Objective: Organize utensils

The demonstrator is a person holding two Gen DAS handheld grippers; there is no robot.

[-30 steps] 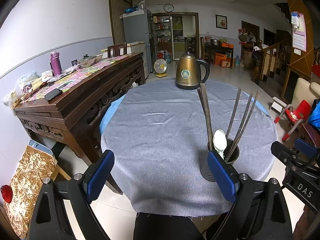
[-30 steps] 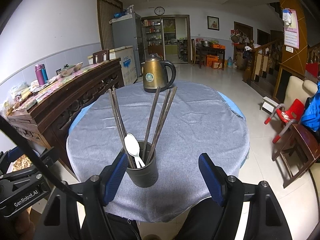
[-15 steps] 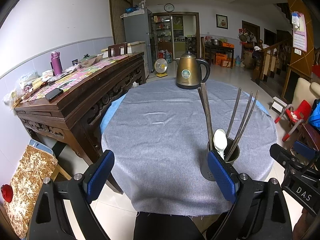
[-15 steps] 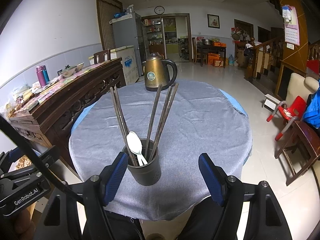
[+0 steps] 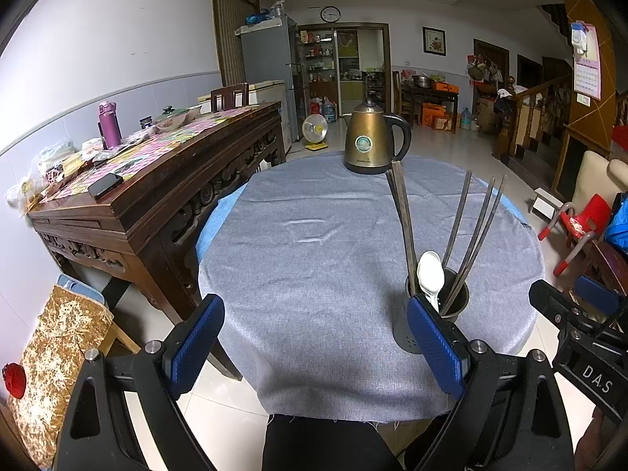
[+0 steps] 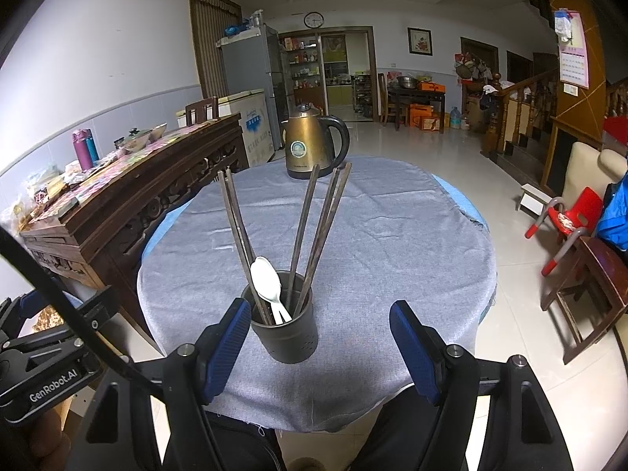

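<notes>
A dark perforated utensil holder (image 6: pixel 285 331) stands near the front edge of the round table (image 6: pixel 392 235), which wears a grey cloth. In it stand several dark chopsticks (image 6: pixel 302 231) and a white spoon (image 6: pixel 267 280). My right gripper (image 6: pixel 320 347) hangs open just in front of the holder, nothing between its blue pads. In the left wrist view the holder (image 5: pixel 412 333) sits partly behind the right pad, with the spoon (image 5: pixel 430 276) and chopsticks (image 5: pixel 463 231) above it. My left gripper (image 5: pixel 314 347) is open over bare cloth, left of the holder.
A brass-coloured kettle (image 5: pixel 371 141) stands at the table's far edge. A long carved wooden sideboard (image 5: pixel 157 180) with bottles and clutter runs along the left wall. A red child's chair (image 6: pixel 565 223) and a wooden chair stand at the right. The person's dark-clad legs show below the table edge.
</notes>
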